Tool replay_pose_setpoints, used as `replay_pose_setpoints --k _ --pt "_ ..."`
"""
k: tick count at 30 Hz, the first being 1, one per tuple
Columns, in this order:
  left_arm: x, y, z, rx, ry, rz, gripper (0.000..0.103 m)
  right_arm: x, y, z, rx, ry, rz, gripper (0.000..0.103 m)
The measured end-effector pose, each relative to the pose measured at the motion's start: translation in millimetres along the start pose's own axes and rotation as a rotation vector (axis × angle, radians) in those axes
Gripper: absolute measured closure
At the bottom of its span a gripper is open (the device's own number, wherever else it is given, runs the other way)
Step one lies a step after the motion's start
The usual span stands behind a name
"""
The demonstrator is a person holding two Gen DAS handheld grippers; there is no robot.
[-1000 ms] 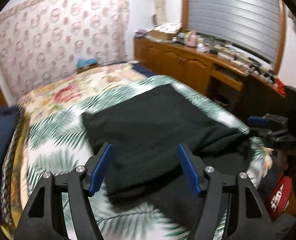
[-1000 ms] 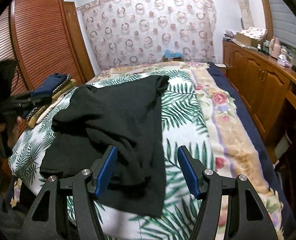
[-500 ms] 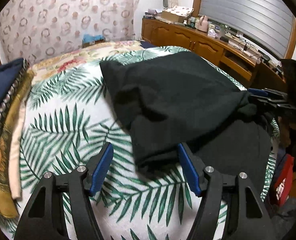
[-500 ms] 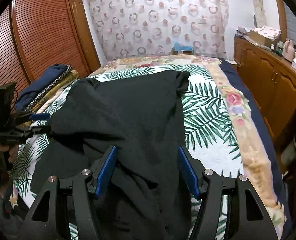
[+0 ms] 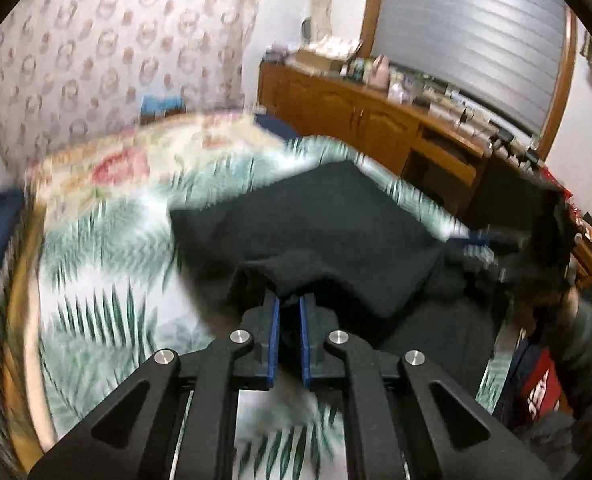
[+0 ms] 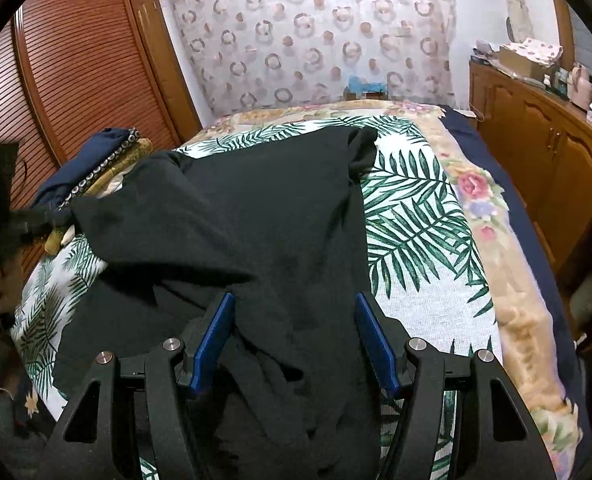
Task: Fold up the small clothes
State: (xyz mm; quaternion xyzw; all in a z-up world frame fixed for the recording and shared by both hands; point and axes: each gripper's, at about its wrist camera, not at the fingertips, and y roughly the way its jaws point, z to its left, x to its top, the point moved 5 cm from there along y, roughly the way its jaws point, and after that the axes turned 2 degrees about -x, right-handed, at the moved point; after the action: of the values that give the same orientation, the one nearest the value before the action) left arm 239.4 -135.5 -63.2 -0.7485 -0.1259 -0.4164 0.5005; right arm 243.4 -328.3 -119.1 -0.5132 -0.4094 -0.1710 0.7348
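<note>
A black garment (image 5: 316,224) lies partly folded on a palm-leaf bedsheet (image 6: 416,240). In the left wrist view, my left gripper (image 5: 290,298) has its jaws closing. The blue pads stand almost together and pinch a bunched edge of the black cloth, which humps over the tips. The picture is blurred by motion. In the right wrist view, my right gripper (image 6: 294,304) is open just above the near part of the black garment (image 6: 256,208). Rumpled cloth lies below and between its fingers, and the pads do not press on it. The left gripper (image 6: 32,216) shows dark at that garment's left edge.
A stack of folded clothes (image 6: 96,160) sits at the bed's left side, next to a wooden slatted wardrobe (image 6: 76,60). A wooden cabinet (image 6: 556,152) with clutter on top runs along the right wall. A person's sleeve (image 5: 576,340) is at the bed's near right corner.
The left gripper's jaws have gone from wide apart to nearly together on the black cloth's edge, and its view has swung. The right gripper moved in over the garment, then stayed open.
</note>
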Motion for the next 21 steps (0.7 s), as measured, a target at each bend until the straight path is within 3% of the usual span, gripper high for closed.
replay_pose_setpoints --k 5,11,18,20,21 --pt "73 24 -18 0.008 0.08 -0.071 0.094 -2 -4 -2 -0.001 0.009 -0.025 0.038" --pt "131 79 -25 0.025 0.124 -0.07 0.094 -4 -9 -12 -0.003 0.068 -0.051 0.038" --pt "144 129 -30 0.018 0.146 -0.019 0.093 -6 -10 -18 -0.003 0.106 -0.062 0.038" --pt "143 132 -32 0.0 0.143 -0.009 0.085 -6 -9 -16 -0.007 0.098 -0.058 0.038" --pt "142 132 -31 -0.003 0.144 -0.009 0.074 -6 -8 -15 -0.011 0.093 -0.055 0.038"
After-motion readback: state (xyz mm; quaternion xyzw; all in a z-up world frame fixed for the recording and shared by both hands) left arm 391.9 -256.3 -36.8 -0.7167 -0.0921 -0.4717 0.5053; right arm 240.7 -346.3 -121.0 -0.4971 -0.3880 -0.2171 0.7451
